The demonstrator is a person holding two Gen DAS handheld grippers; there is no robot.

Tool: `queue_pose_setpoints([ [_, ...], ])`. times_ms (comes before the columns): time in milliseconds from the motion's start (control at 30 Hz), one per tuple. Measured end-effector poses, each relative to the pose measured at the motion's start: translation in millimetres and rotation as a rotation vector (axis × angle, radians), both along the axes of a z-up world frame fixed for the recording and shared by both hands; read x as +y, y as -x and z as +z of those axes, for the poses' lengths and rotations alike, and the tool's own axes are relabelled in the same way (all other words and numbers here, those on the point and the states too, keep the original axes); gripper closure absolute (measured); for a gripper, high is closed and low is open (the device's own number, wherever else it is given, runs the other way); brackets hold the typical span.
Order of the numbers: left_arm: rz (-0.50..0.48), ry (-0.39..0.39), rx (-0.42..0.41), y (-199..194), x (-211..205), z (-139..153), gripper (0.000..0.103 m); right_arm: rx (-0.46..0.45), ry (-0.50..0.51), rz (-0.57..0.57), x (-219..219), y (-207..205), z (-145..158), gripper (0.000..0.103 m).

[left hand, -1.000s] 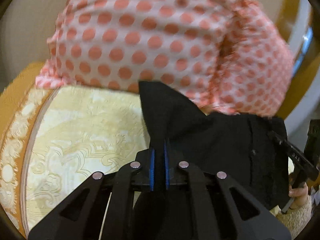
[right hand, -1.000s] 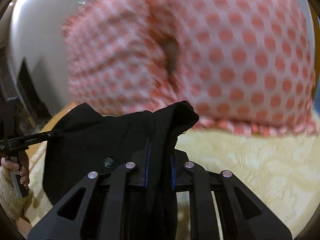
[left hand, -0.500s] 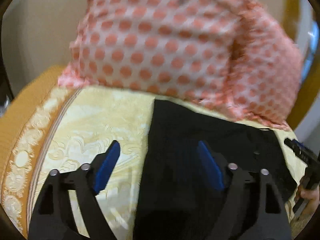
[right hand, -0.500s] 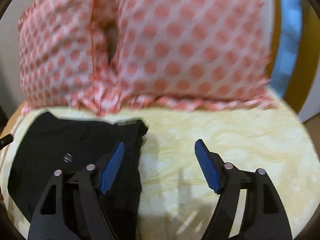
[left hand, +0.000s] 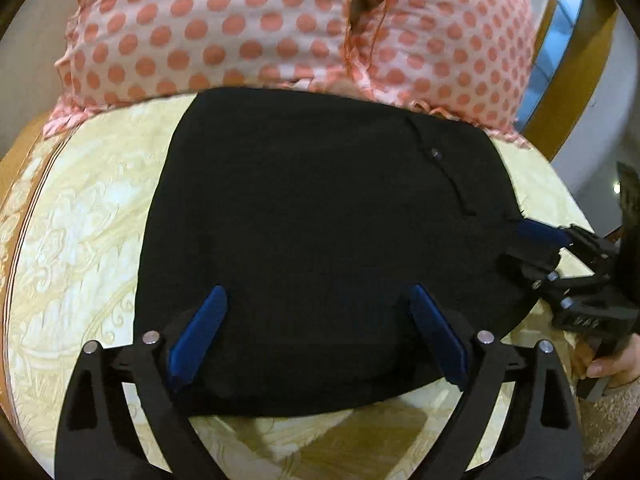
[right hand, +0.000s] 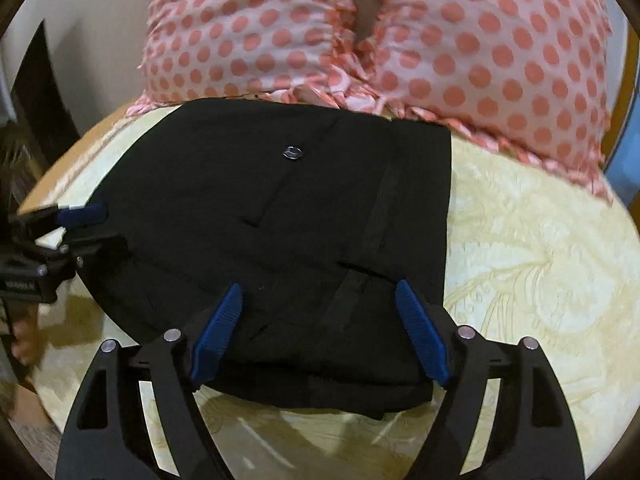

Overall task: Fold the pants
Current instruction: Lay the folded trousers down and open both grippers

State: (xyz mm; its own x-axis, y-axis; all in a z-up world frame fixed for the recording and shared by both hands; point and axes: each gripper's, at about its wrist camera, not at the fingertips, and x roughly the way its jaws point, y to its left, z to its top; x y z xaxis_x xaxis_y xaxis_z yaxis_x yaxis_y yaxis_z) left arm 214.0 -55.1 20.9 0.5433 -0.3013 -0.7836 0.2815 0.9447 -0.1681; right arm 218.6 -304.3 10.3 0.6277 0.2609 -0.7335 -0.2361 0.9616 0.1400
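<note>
Lying flat on the yellow bedspread (left hand: 80, 216), the folded black pants (left hand: 320, 220) sit just ahead of both grippers — left gripper (left hand: 316, 320) and right gripper (right hand: 318, 316) are opening wide, pinching nothing, pillow (right hand: 460, 40) beyond.

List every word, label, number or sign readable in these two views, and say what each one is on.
White marking on the right gripper body, left wrist view: blurred, perhaps "DAS", not sure.
Pale marking on the left gripper body, right wrist view: too blurred to read.
Metal button on the black pants: embossed, unreadable.
Nothing else carries text.
</note>
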Motion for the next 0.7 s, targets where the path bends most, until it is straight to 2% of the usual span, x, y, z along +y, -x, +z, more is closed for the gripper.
queue_pose_setpoints([
  [100,0.048,0.046,-0.033,14,14,12,0.009,-0.056,-0.030,-0.145,-19,16,15,0.004],
  [133,0.069,0.041,-0.054,21,19,16,0.006,-0.068,-0.044,-0.192,-27,22,18,0.001],
  [167,0.107,0.017,-0.090,32,27,21,0.003,-0.075,-0.077,-0.251,-38,32,21,0.001],
  [233,0.151,-0.019,-0.137,49,37,25,0.002,-0.080,-0.137,-0.293,-49,44,20,0.001],
  [300,0.190,-0.055,-0.166,70,47,24,0.002,-0.083,-0.156,-0.314,-49,59,16,0.001],
  [467,0.223,-0.087,-0.157,107,58,7,0.002,-0.087,-0.080,-0.256,-13,88,-4,0.001],
  [700,0.217,-0.103,-0.140,130,58,-13,0.002,-0.091,-0.015,-0.188,25,112,-21,0.001],
])
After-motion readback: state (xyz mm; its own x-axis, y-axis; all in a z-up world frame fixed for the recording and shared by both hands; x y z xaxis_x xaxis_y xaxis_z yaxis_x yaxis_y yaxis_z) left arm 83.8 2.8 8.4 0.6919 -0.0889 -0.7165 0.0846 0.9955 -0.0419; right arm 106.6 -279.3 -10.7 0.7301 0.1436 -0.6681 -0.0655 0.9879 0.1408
